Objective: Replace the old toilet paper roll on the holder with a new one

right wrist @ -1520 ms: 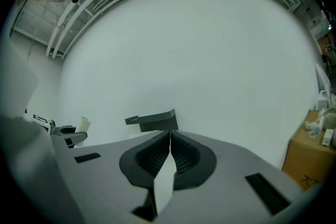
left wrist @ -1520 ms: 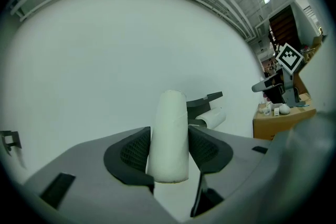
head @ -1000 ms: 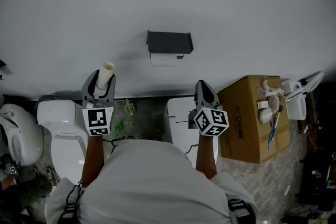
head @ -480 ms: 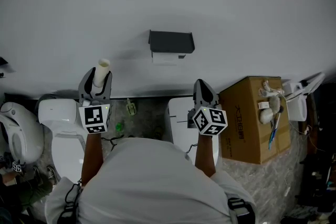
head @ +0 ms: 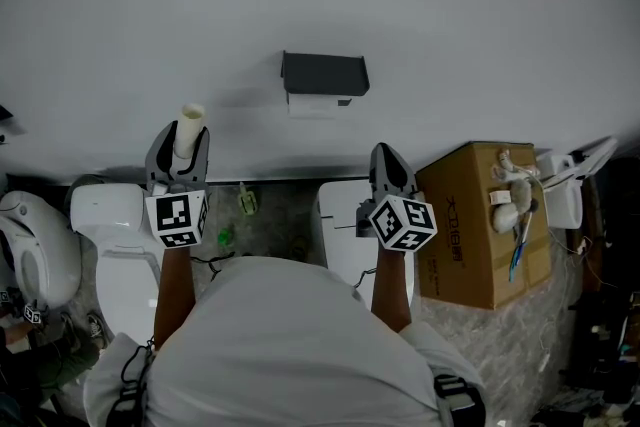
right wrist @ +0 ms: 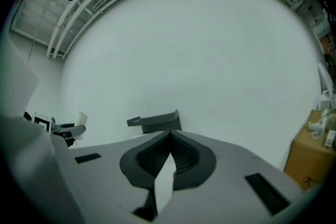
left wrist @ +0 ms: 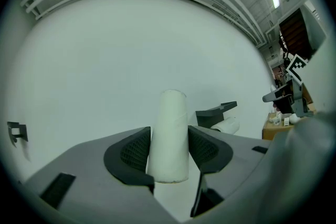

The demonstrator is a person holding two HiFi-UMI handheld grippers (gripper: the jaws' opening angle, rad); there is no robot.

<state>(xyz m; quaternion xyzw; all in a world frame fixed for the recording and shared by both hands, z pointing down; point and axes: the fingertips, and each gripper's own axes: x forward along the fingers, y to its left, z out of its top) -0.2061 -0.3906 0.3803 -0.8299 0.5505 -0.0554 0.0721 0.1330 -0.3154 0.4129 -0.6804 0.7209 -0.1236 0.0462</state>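
Note:
My left gripper (head: 180,147) (left wrist: 169,152) is shut on a bare cardboard tube (head: 189,127) (left wrist: 170,134), the old roll's core, which sticks out past the jaws toward the white wall. The dark wall holder (head: 324,75) (left wrist: 217,113) (right wrist: 156,121) hangs at centre with a bit of white paper (head: 312,104) (left wrist: 227,125) under it, to the right of the tube. My right gripper (head: 385,162) (right wrist: 170,139) is shut with nothing in it, low and right of the holder. No new roll is in sight.
Below the wall stand a white toilet (head: 118,225) at left and another white fixture (head: 340,220) in the middle. A cardboard box (head: 480,215) with small items on top sits at right. The person's torso fills the bottom of the head view.
The left gripper with the tube has drifted slightly left and up in the head view. The right gripper has stayed put.

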